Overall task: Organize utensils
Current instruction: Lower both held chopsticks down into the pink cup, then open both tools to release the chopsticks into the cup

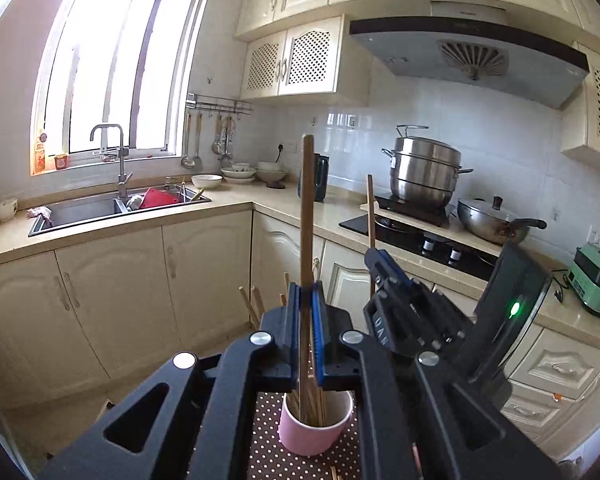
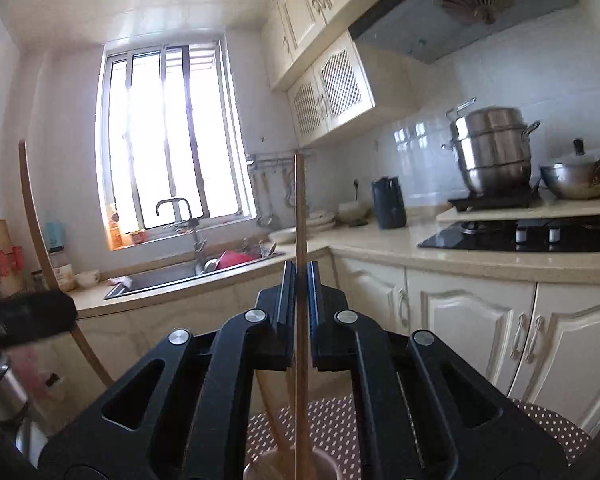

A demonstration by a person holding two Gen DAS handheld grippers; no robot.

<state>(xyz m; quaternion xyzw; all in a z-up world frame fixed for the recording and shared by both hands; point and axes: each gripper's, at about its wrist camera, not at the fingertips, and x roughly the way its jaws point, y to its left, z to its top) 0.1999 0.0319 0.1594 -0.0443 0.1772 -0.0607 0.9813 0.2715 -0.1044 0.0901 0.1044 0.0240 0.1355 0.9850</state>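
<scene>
A: Progress on the chopsticks?

B: Partway, by the look of it. Several wooden sticks already standing in the pink cup [image 1: 316,428]. 2 more held just above it: left gripper [image 1: 306,300] clamped on 1 upright chopstick [image 1: 306,208], its lower end dipping inside the cup; right gripper [image 2: 299,280] clamped on another chopstick [image 2: 300,240], directly over the cup rim [image 2: 256,466].

A: Anything left outside the cup?

B: A few stick ends [image 1: 252,304] poking up just behind the cup, beyond the left gripper. Loose or racked, cannot tell. Probably still to gather.

A: Next, then?

B: Likely lowering both held sticks into the cup, then letting go. Risk of tipping the cup if dropped at an angle.

A: Surface under the cup?

B: Brown cloth with white polka dots [image 1: 268,440]. Table itself hidden.

A: Room?

B: Small kitchen. Beyond the cup, cream cabinets [image 1: 116,280]; far behind it to the left, steel sink [image 1: 80,210] under a bright window [image 1: 116,60]; far behind to the right, black hob with a steel steamer pot [image 1: 424,172].
</scene>
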